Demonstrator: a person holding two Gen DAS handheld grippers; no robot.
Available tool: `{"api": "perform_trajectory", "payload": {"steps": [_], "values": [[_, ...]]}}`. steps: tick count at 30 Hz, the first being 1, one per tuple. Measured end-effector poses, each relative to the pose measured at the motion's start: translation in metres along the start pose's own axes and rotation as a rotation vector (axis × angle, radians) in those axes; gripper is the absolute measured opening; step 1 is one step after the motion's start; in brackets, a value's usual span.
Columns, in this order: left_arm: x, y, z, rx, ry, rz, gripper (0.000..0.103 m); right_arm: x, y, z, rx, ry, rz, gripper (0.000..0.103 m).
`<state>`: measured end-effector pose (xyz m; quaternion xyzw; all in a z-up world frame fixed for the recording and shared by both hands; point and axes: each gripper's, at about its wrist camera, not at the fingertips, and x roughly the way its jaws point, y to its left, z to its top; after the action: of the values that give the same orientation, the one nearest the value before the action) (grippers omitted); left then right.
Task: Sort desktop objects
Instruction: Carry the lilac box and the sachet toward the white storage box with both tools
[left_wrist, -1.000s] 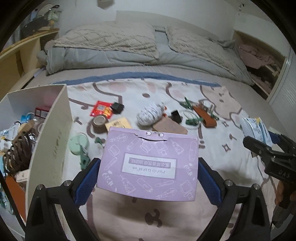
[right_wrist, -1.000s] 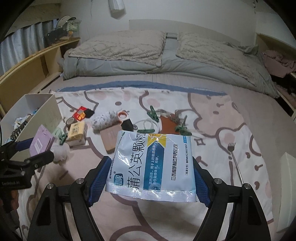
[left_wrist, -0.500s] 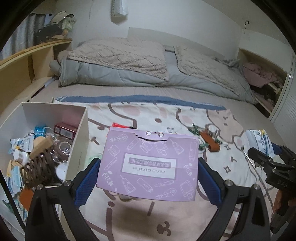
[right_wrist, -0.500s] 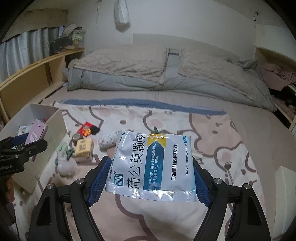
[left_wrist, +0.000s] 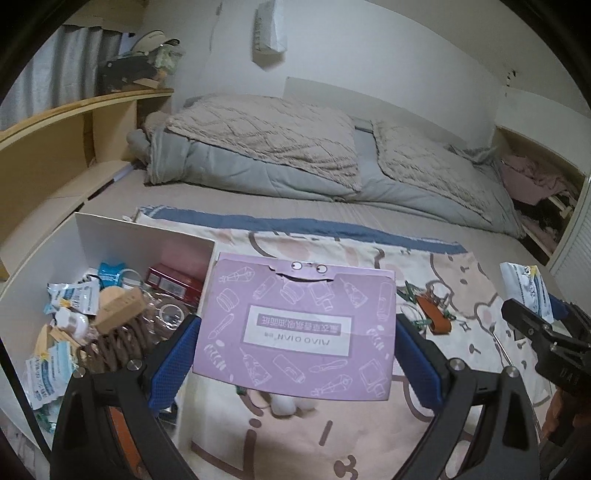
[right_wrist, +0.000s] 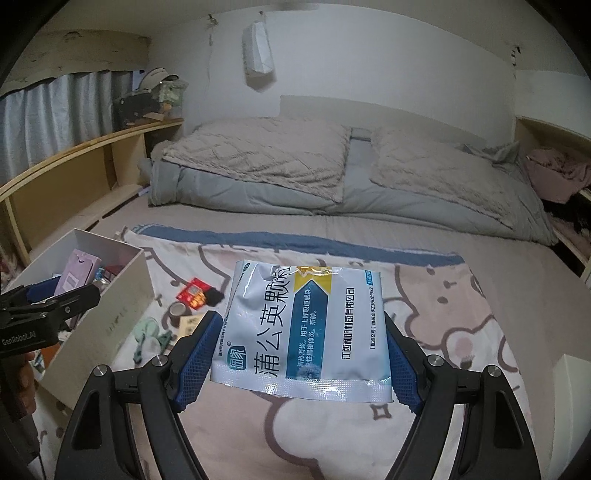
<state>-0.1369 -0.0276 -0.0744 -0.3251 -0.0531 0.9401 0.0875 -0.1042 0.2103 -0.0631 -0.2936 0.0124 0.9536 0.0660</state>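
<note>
My left gripper (left_wrist: 295, 354) is shut on a flat purple box (left_wrist: 295, 325) and holds it in the air beside the right wall of a white storage box (left_wrist: 147, 236) full of small items. In the right wrist view the purple box (right_wrist: 79, 269) hangs over that white box (right_wrist: 122, 302). My right gripper (right_wrist: 301, 362) is shut on a white and blue medicine sachet (right_wrist: 303, 328), held above the cartoon blanket (right_wrist: 461, 332). The sachet also shows at the right of the left wrist view (left_wrist: 526, 291).
Loose items lie on the blanket: a red packet (right_wrist: 194, 295), a tape roll (right_wrist: 178, 309), a green clip (right_wrist: 147, 332), a brown strap with clips (left_wrist: 432, 317), white cotton balls (left_wrist: 291, 406). Folded duvets (right_wrist: 332, 166) lie behind. A wooden shelf (right_wrist: 74, 166) runs along the left.
Both grippers have risen and tilted up, so the blanket items dropped low in view. My left gripper has carried the purple box left, to the white storage box.
</note>
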Motion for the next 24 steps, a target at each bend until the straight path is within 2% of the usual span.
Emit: {"api": "perform_trajectory", "payload": {"steps": [17,24], "values": [[-0.028,0.060,0.017,-0.082,-0.074,0.116,0.100,0.001,0.065,0.023,-0.060,-0.045,0.070,0.082],[-0.043,0.078,0.021,-0.086,-0.094,0.153,0.100,0.001,0.085,0.028,-0.082,-0.055,0.095,0.082]]}}
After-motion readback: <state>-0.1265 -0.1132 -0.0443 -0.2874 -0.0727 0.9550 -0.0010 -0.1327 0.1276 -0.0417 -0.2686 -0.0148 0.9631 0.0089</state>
